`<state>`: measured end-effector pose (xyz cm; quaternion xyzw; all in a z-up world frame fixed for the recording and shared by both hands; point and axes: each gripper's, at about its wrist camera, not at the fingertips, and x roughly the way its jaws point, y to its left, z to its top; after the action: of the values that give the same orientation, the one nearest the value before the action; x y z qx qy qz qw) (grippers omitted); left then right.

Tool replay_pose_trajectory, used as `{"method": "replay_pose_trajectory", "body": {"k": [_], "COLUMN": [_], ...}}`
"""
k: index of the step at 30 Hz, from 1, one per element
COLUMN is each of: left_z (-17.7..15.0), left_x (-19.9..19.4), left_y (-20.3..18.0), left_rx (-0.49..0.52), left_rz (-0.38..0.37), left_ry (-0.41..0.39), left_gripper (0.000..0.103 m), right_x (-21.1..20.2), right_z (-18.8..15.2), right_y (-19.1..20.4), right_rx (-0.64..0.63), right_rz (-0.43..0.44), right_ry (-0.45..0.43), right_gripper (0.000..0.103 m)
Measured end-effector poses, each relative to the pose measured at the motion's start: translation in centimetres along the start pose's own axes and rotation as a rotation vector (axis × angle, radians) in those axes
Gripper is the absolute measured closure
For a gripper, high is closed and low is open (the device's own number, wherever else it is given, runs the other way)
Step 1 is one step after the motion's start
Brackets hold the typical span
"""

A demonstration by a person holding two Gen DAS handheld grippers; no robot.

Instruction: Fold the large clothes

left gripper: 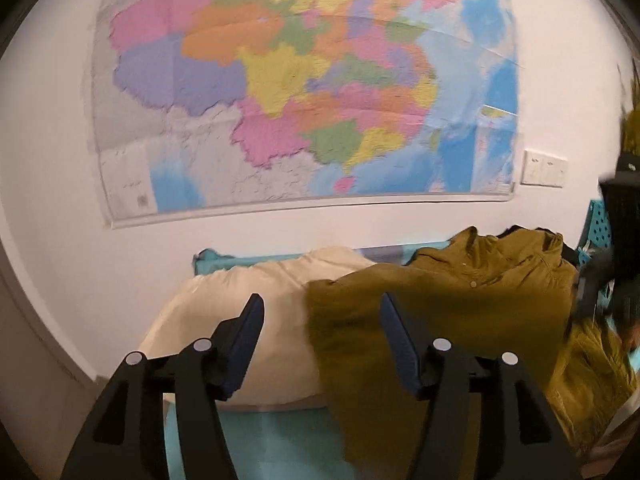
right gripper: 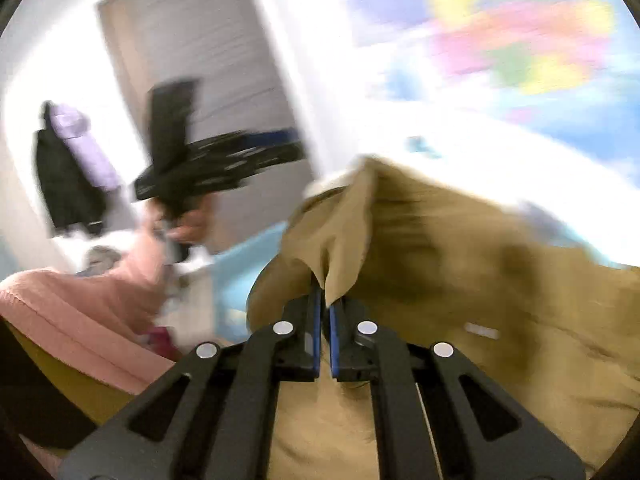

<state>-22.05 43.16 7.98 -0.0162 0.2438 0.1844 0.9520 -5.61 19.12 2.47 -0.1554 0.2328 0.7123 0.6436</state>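
Observation:
An olive-green jacket (left gripper: 460, 300) lies bunched over the bed, partly covering a cream pillow (left gripper: 240, 292). My left gripper (left gripper: 320, 312) is open above them. The jacket's left edge shows between its blue-padded fingers (left gripper: 250, 328), and neither pad touches it. My right gripper (right gripper: 325, 294) is shut on a pinched fold of the jacket (right gripper: 420, 280), which is lifted and blurred. In the left wrist view the right gripper (left gripper: 592, 288) is a dark blur at the jacket's right end. The right wrist view shows the left gripper (right gripper: 276, 148) in a person's hand (right gripper: 192, 224).
A teal sheet (left gripper: 260, 440) covers the bed below the pillow. A large coloured map (left gripper: 304, 88) and a switch plate (left gripper: 544, 168) are on the white wall behind. In the right wrist view there is a grey door (right gripper: 208, 52), dark clothes hanging at the left (right gripper: 68, 184) and a pink sleeve (right gripper: 80, 312).

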Motion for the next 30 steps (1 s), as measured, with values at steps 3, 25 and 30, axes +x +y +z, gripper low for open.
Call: {"method": "replay_pose_trajectory", "body": {"k": [3, 25, 30], "left_z": [-0.2, -5.6, -6.0], "left_x": [1.5, 18.8, 20.2], "left_y": [-2.6, -13.9, -14.5], "left_rx": [0.044, 0.182, 0.216], "left_rz": [-0.041, -0.133, -0.13], "left_ry": [0.025, 0.421, 0.425], "left_gripper": [0.044, 0.023, 0.028], "right_x": [-5.8, -14.1, -14.2], "right_z": [-1.2, -15.6, -19.0], "right_y": [-4.2, -20.9, -18.8], "right_rx": [0.069, 0.532, 0.507], "right_rz": [-0.179, -0.456, -0.417], "right_ry": [0.012, -0.02, -0.034], "right_gripper": [0.1, 0.025, 0.022]}}
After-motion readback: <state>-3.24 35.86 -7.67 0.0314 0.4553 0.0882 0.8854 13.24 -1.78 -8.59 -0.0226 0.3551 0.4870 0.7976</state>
